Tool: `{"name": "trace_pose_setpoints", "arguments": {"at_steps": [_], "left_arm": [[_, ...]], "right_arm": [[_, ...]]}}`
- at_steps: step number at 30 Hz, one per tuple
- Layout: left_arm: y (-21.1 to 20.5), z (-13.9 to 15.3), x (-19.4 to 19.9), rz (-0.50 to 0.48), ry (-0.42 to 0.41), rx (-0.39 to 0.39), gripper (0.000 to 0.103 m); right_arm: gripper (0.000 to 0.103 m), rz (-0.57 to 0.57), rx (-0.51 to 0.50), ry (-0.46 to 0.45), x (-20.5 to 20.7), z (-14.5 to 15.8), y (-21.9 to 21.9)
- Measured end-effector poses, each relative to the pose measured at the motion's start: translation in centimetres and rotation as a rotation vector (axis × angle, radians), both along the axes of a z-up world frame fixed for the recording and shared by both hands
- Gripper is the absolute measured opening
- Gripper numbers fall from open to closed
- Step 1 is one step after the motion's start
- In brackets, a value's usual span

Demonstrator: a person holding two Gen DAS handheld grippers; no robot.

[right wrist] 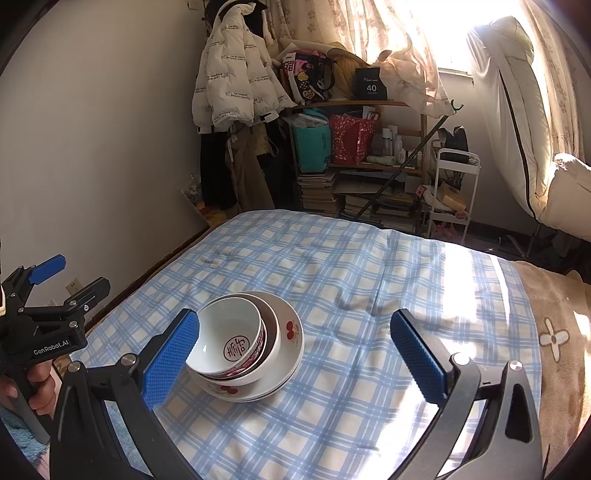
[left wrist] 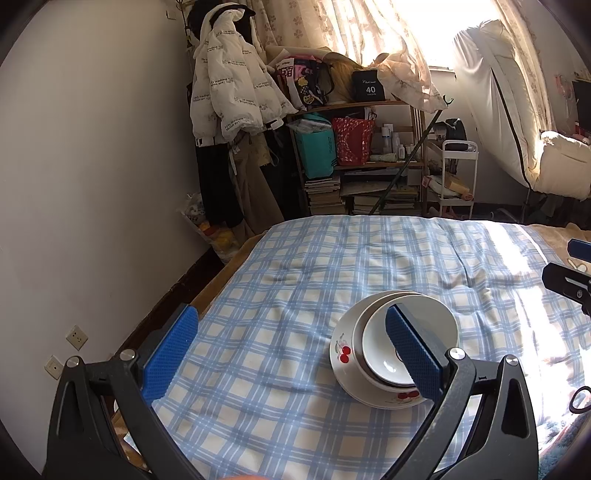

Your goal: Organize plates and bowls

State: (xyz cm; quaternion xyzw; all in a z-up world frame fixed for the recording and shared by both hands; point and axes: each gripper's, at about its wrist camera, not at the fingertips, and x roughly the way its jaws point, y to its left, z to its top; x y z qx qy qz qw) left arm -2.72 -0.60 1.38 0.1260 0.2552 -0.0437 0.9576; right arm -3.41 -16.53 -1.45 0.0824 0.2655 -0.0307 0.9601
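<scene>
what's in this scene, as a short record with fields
surface: bed with blue checked sheet
stack: top bowl nested in a bigger bowl, on a cherry plate
left gripper: open, holding nothing
right gripper: open, holding nothing
hand: on left gripper's handle
background: white jacket, cluttered shelf

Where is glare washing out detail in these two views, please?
Left wrist view: the window blows out white, and a sunlit band bleaches the checked cloth right of the stacked bowls. Right wrist view: same window glare, bleached cloth strip; bowls stay readable.
</scene>
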Motion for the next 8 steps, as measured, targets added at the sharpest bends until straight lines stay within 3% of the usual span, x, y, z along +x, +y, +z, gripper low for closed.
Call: {"name": "trace_pose_setpoints", "arguments": {"at_steps": [8], "left_arm": [[-0.04, -0.01, -0.03, 0.002, 0.002, -0.003, 0.1]], "right_arm": [[0.103, 0.001, -0.001, 0.001, 0.01, 0.01, -0.03]]}}
